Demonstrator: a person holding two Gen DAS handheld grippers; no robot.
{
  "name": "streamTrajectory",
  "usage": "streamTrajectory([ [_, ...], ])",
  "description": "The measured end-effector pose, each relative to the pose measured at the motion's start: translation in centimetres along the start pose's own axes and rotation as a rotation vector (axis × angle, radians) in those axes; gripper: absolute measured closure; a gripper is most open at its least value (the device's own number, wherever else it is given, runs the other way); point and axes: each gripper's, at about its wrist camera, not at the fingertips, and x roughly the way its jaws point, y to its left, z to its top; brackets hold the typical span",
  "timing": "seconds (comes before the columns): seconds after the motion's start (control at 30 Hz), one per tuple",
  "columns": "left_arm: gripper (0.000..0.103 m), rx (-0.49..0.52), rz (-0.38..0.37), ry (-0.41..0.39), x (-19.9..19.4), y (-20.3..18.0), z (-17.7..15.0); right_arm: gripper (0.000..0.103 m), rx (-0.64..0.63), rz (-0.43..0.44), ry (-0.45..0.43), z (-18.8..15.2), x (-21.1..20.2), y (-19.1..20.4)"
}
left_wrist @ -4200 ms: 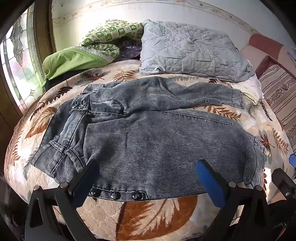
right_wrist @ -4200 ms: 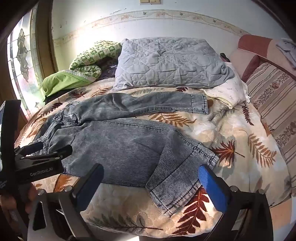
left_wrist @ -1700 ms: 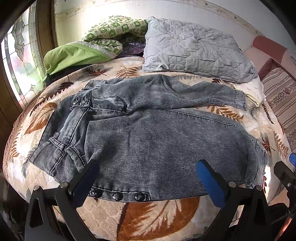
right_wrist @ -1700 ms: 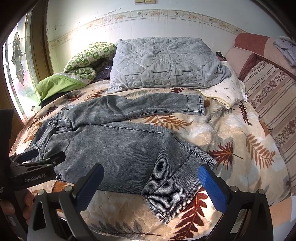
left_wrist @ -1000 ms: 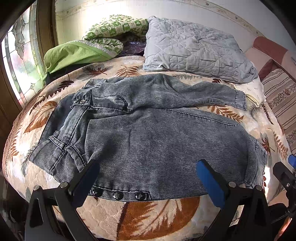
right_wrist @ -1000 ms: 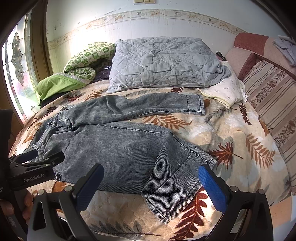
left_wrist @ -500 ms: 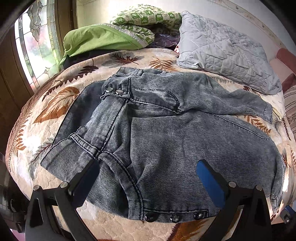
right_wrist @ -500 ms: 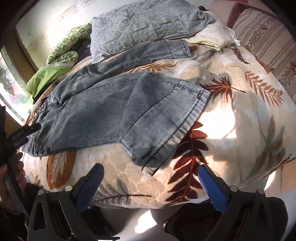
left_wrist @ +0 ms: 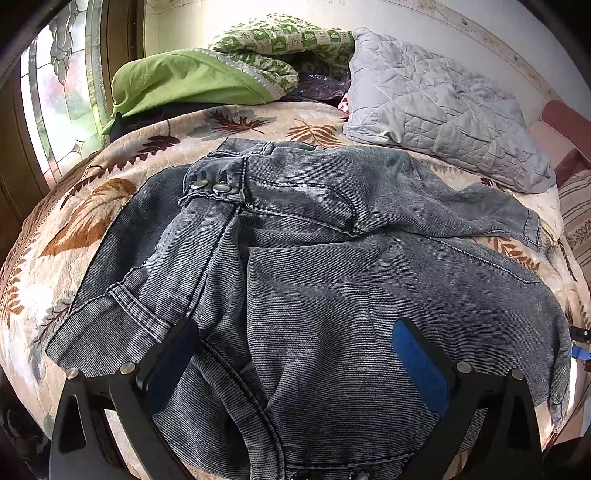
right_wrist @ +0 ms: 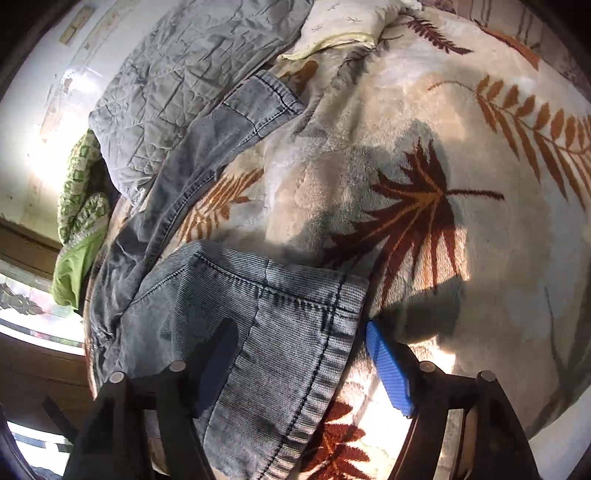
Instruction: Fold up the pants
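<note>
Grey washed denim pants (left_wrist: pixel 332 258) lie spread on a leaf-print bedspread (left_wrist: pixel 85 221), waistband with metal snaps (left_wrist: pixel 210 186) to the left, legs running right. My left gripper (left_wrist: pixel 295 354) is open, low over the waist and hip part of the near leg. My right gripper (right_wrist: pixel 299 354) is open and straddles the hem (right_wrist: pixel 295 332) of the near leg, blue pad (right_wrist: pixel 388 365) just off the hem's right edge. The far leg's cuff (right_wrist: pixel 266 99) lies near the pillows.
A grey quilted pillow (left_wrist: pixel 443 110), a green pillow (left_wrist: pixel 184 81) and a green patterned blanket (left_wrist: pixel 280 37) lie at the head of the bed. A stained-glass window (left_wrist: pixel 62 92) is on the left. A cream pillow (right_wrist: pixel 343 26) sits near the far cuff.
Both grippers have moved forward and down onto the pants. The left one closed in on the waist area, the right one swung down onto the near leg's hem. Both stay open.
</note>
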Motion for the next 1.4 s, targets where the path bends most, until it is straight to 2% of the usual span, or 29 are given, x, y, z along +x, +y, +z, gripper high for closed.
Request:
streamTrajectory([
  [0.03,0.000,0.003,0.005,0.000,0.1,0.0,0.0,0.063,-0.023,-0.035,0.005,0.3,0.3,0.3],
  [0.07,0.000,0.009,0.014,0.006,0.3,-0.1,-0.1,0.076,-0.043,-0.048,0.020,0.6,0.7,0.4],
  [0.13,0.000,0.019,0.026,0.018,0.7,-0.3,-0.3,0.082,-0.111,-0.066,0.034,0.9,0.9,0.7],
  [0.23,0.000,0.031,0.039,0.020,0.9,-0.5,-0.4,0.084,-0.253,-0.151,0.004,1.0,0.1,2.3],
  [0.33,0.000,0.032,0.046,0.023,1.2,-0.5,-0.5,0.084,-0.327,-0.239,-0.082,2.5,-1.9,3.0],
  [0.43,0.000,0.033,0.054,0.027,1.5,-0.6,-0.6,0.084,-0.428,-0.373,-0.198,4.7,-3.1,4.3],
  [0.5,0.000,0.045,0.062,0.026,1.6,-0.7,-0.7,0.082,-0.421,-0.395,-0.176,6.5,-2.4,3.9],
  [0.53,0.000,0.049,0.065,0.027,1.6,-0.7,-0.8,0.082,-0.414,-0.437,-0.180,7.1,-1.5,3.5],
  [0.57,0.000,0.051,0.065,0.025,1.6,-0.7,-0.8,0.076,-0.432,-0.538,-0.194,7.6,-0.2,3.2],
  [0.6,0.000,0.054,0.064,0.026,1.6,-0.7,-0.8,0.073,-0.454,-0.632,-0.164,8.0,1.6,2.7],
  [0.63,0.000,0.057,0.061,0.027,1.6,-0.7,-0.8,0.071,-0.439,-0.627,-0.088,8.2,3.1,1.8],
  [0.67,0.000,0.056,0.056,0.026,1.5,-0.6,-0.8,0.071,-0.379,-0.547,-0.065,8.0,3.0,0.6],
  [0.8,0.000,0.018,0.034,0.010,0.9,-0.2,-0.5,0.069,-0.226,-0.359,-0.196,6.0,-3.0,-1.4],
  [0.83,0.000,0.010,0.028,-0.006,0.3,-0.2,-0.3,0.057,-0.225,-0.311,-0.224,5.0,-4.6,-1.2],
  [0.87,0.000,0.006,0.019,-0.032,-0.4,-0.2,-0.1,0.033,-0.239,-0.264,-0.231,4.1,-5.7,-0.8],
  [0.93,0.000,0.004,0.001,-0.099,-2.0,-0.3,0.4,0.019,-0.288,-0.169,-0.222,2.0,-6.4,0.1],
  [0.97,0.000,0.002,0.001,-0.126,-2.6,-0.3,0.6,0.016,-0.308,-0.144,-0.189,1.0,-5.6,0.5],
  [1.0,0.000,0.000,0.002,-0.136,-2.7,-0.3,0.7,0.016,-0.321,-0.148,-0.114,0.3,-3.8,0.6],
  [1.03,0.000,-0.002,-0.002,-0.115,-2.2,-0.1,0.6,0.016,-0.313,-0.171,-0.011,-0.2,-1.5,0.3],
  [1.07,0.000,-0.007,-0.011,-0.048,-0.8,0.1,0.3,0.016,-0.310,-0.192,0.030,-0.6,-0.5,0.1],
  [1.1,0.000,-0.012,-0.010,0.066,1.3,0.4,-0.2,0.018,-0.313,-0.189,-0.002,-0.4,-1.2,0.6],
  [1.13,0.000,0.026,0.020,0.114,2.5,0.2,-0.7,0.020,-0.314,-0.162,-0.027,0.2,-2.3,1.3],
  [1.17,0.000,0.075,0.056,0.062,1.6,-0.6,-0.7,0.020,-0.311,-0.120,-0.064,1.1,-3.6,2.0],
  [1.2,0.000,0.086,0.062,0.038,0.6,-1.3,-0.4,0.020,-0.306,-0.092,-0.109,2.2,-4.9,2.7],
  [1.27,0.000,0.085,-0.031,-0.035,-1.6,-1.9,0.6,0.020,-0.335,-0.079,-0.182,5.0,-6.3,4.1],
  [1.33,0.000,0.077,-0.052,-0.105,-3.1,-1.9,2.1,0.020,-0.359,-0.064,-0.214,8.8,-5.7,4.9],
  [1.4,0.000,0.062,-0.049,-0.128,-3.3,-1.3,3.7,0.021,-0.352,-0.087,-0.196,12.9,-3.2,5.4],
])
